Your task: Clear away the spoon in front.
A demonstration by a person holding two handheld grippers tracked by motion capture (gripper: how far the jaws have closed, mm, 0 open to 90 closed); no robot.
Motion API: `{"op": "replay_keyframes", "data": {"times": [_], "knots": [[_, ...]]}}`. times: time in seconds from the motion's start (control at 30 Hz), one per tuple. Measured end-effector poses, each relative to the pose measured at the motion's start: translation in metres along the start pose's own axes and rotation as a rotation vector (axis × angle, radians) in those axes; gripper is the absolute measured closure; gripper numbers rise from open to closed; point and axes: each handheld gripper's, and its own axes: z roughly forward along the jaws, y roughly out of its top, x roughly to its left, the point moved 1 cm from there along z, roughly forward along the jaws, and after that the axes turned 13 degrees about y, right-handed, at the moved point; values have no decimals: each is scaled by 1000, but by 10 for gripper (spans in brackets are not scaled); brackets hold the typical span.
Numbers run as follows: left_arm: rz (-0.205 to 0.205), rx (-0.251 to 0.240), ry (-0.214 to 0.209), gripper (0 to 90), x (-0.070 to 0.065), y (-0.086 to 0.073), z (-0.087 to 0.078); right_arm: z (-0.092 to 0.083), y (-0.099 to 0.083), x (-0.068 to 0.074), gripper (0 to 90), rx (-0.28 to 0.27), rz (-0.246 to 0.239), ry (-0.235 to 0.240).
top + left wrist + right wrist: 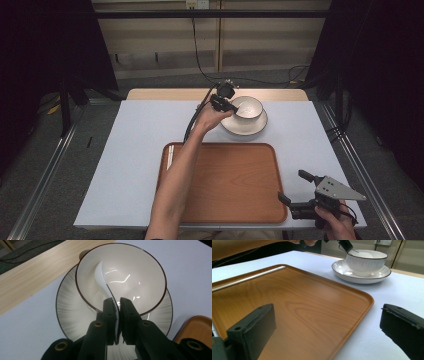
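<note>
The left tool [117, 315] is closed on the handle of a white spoon [103, 283]; in the left gripper view the thin handle is clamped edge-on between the two black jaws, and the pads press on it from both sides. The spoon rises out of the jaws over the near rim of the bowl [147, 267] and curves down into it, its scoop lying against the inner wall on the left side of that view; the bowl is white with a dark rim and stands on a ribbed plate [67, 312] of the same ware. In the high view the left tool [226, 104] sits at the left edge of the bowl [251, 105], at the far middle of the tabletop [135, 150], which is covered in pale blue; the plate [260, 127] lies just beyond the far edge of the wooden tray [235, 185].

The right tool [295, 187] is held at the near right corner of the tabletop, well apart from the bowl; its jaws stand wide open with nothing between them; in the right gripper view they frame the near corner of the tray [312, 305]. A pair of pale chopsticks [249, 278] lies along the tray's left edge.
</note>
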Motion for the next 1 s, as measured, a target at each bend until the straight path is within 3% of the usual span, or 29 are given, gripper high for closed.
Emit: {"op": "replay_keyframes", "data": {"times": [0.23, 0.27, 0.53, 0.77, 0.9, 1.0], "knots": [[-15, -11, -1, 848, -1, -2, 0, 0, 0, -1, 0, -4, 1, -6], [-38, -26, 5, 848, -2, -3, 0, 0, 0, -1, 0, -5, 2, -3], [-74, -52, 4, 849, 0, -8, -1, 0, 0, 0, 0, -4, 2, -9], [-86, -63, 20, 850, 2, -10, -5, -1, 0, -1, 0, -3, 2, -15], [-111, -81, -3, 850, 5, -10, -8, -1, 0, -1, 0, -3, 2, -17], [-107, -80, 18, 850, 4, -10, -10, -1, 0, -1, 0, -4, 0, -16]]}}
